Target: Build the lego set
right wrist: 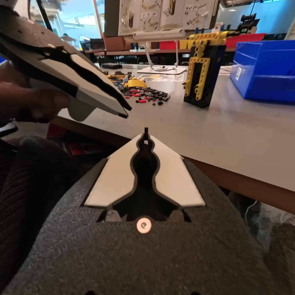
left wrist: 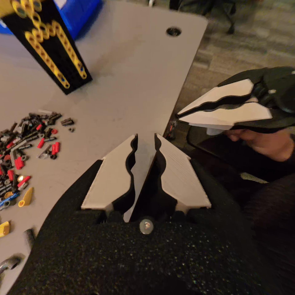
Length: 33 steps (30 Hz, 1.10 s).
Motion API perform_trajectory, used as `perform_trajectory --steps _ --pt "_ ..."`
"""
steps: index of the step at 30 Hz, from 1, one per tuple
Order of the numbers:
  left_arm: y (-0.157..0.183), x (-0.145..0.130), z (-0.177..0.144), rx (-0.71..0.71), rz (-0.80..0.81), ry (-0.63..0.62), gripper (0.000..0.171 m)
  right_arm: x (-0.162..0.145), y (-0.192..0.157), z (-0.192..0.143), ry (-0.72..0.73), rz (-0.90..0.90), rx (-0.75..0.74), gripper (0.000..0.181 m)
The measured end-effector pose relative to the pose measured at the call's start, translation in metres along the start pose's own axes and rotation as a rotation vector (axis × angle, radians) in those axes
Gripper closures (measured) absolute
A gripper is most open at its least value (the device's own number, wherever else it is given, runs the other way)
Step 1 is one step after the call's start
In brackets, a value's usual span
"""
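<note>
My right gripper (right wrist: 146, 134) is shut on a small black pin (right wrist: 146, 130) that sticks out past its tips. It is held just off the near edge of the grey table (right wrist: 207, 127). It also shows in the left wrist view (left wrist: 178, 116), to the right of the table edge. My left gripper (left wrist: 146, 135) is open and empty above the table's near edge; it shows at upper left in the right wrist view (right wrist: 127, 112). A black block with yellow beams (left wrist: 52, 52) (right wrist: 199, 79) stands upright on the table. A pile of small black and red parts (left wrist: 24, 143) (right wrist: 148, 94) lies near it.
A blue bin (right wrist: 263, 68) (left wrist: 76, 14) stands behind the block. An open instruction booklet on a white stand (right wrist: 167, 14) is at the back. The table has a round cable hole (left wrist: 173, 31). A person's hand (left wrist: 255, 143) holds the right gripper. The grippers' ends are close to 5 cm from one another.
</note>
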<state>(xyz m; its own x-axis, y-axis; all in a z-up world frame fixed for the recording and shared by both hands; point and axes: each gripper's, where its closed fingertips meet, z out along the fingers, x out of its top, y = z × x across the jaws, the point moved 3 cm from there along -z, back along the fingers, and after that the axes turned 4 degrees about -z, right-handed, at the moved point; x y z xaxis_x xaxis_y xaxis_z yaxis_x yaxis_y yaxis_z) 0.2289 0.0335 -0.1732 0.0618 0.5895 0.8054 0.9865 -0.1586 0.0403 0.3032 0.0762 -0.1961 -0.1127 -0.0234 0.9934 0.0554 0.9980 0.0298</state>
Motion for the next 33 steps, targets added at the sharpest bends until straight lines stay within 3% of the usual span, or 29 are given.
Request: perform_trajectory --steps 4,10,14,19,27,33 --pt "0.023 0.011 -0.014 -0.17 -0.033 0.088 0.151 0.01 -0.001 -0.009 0.088 0.019 0.075 0.177" --pt "0.054 0.005 -0.013 -0.591 -0.404 0.09 0.149 0.017 -0.027 -0.014 0.101 -0.227 0.108 0.178" --pt "0.055 0.001 -0.017 -0.654 -0.524 0.104 0.166 0.024 -0.045 -0.023 0.153 -0.375 0.106 0.178" --pt "0.064 0.001 -0.027 -0.741 -0.626 0.127 0.168 0.031 -0.054 -0.037 0.232 -0.392 0.115 0.176" --pt "0.104 -0.003 -0.038 -1.048 -0.926 0.159 0.169 0.037 -0.069 -0.078 0.331 -0.384 0.159 0.164" --pt "0.132 -0.008 -0.044 -1.067 -0.96 0.171 0.169 0.038 -0.077 -0.101 0.342 -0.391 0.167 0.174"
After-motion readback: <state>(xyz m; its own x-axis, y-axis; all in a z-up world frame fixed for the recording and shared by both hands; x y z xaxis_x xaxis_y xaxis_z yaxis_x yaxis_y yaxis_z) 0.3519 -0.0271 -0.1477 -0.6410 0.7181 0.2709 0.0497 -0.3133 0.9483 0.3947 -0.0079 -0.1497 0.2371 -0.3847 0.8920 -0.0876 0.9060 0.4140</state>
